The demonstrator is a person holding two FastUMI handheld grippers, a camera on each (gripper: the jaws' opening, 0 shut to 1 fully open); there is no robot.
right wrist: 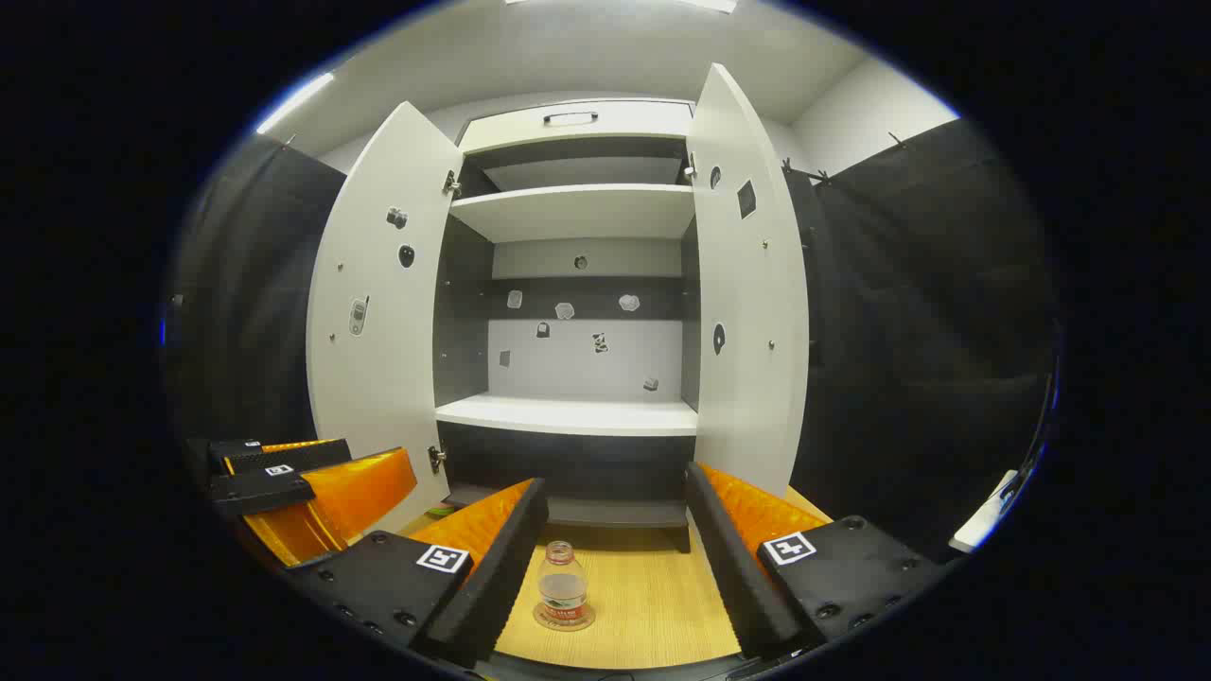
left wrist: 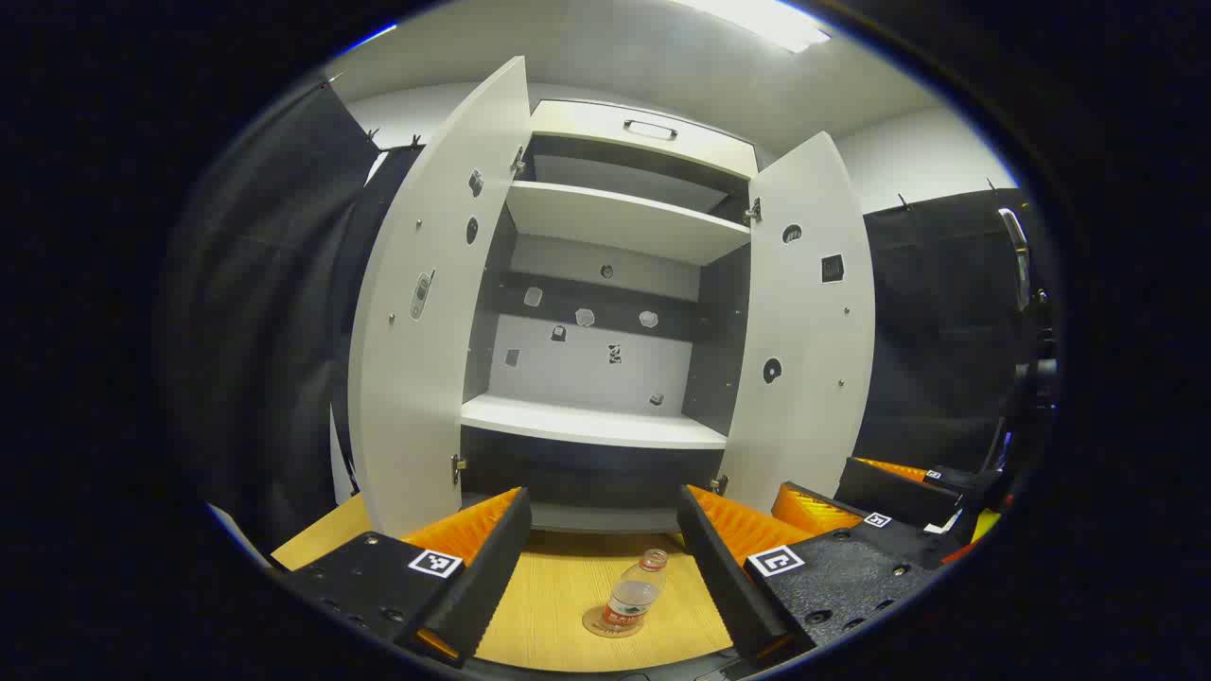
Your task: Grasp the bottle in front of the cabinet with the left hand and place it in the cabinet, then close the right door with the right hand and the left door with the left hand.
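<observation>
Ahead, the cabinet stands with both doors swung wide — the left door and the right door flare out to either side, baring pale shelves and a back wall dotted with small stickers. It sits on a wooden counter. The left gripper hovers low over the counter, its fingers spread wide with nothing between them; the right gripper does likewise, fingers well apart and empty. Smallest of all, the bottle stands upright on the counter in front of the cabinet — clear, with a red label, between the spread fingers in each gripper view, touching neither.
</observation>
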